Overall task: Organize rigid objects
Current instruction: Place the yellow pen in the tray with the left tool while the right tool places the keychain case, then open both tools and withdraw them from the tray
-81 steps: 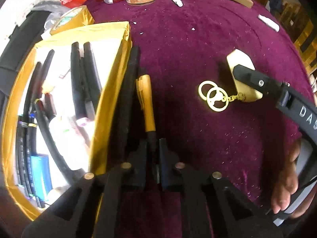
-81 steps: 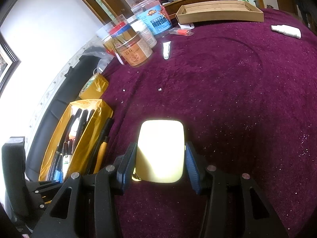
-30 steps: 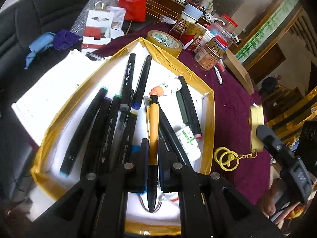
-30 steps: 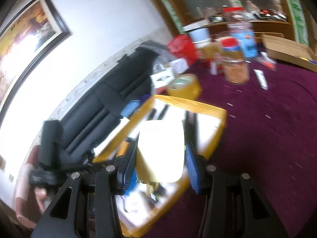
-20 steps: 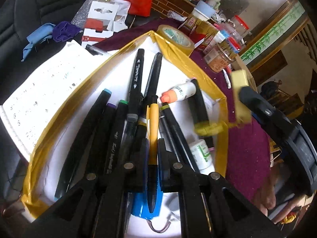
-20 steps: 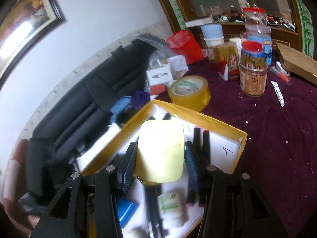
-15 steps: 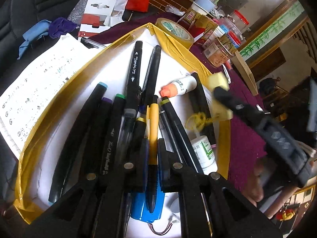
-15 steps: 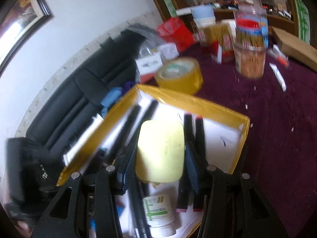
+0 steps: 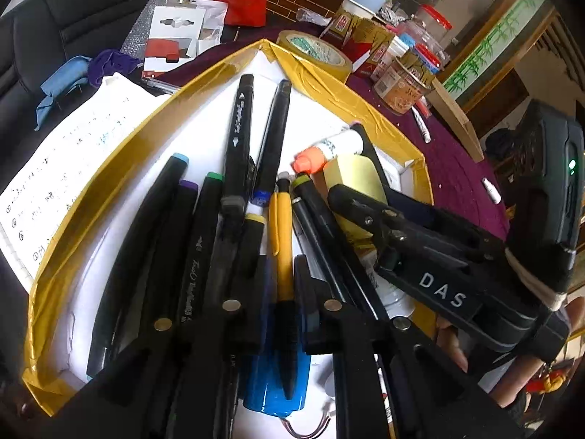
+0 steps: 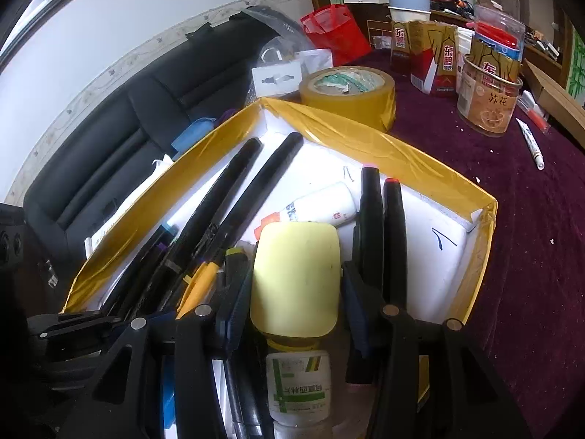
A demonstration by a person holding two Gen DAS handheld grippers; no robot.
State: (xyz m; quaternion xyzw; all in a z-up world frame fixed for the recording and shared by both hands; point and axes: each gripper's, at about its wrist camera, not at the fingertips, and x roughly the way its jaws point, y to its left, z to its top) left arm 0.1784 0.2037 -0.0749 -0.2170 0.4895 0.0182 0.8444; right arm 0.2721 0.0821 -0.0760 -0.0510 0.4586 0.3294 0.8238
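Left claw (image 9: 281, 285): your jaws have just been opening, yellow pen (image 9: 282, 226) between them, loose over the markers (image 9: 237, 139). Right claw (image 10: 296, 292): clamped on the pale yellow tag (image 10: 296, 278), low inside the gold-taped box (image 10: 365, 146). Risk: the tag's dangling part may snag pens. Farther: glue tube (image 10: 321, 206), tape roll (image 10: 347, 91) on the desk (image 10: 530, 256).

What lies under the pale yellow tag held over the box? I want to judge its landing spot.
In the right wrist view, a white bottle with a green label lies directly under the yellow tag, inside the gold-taped box. The bottle's upper end is covered.
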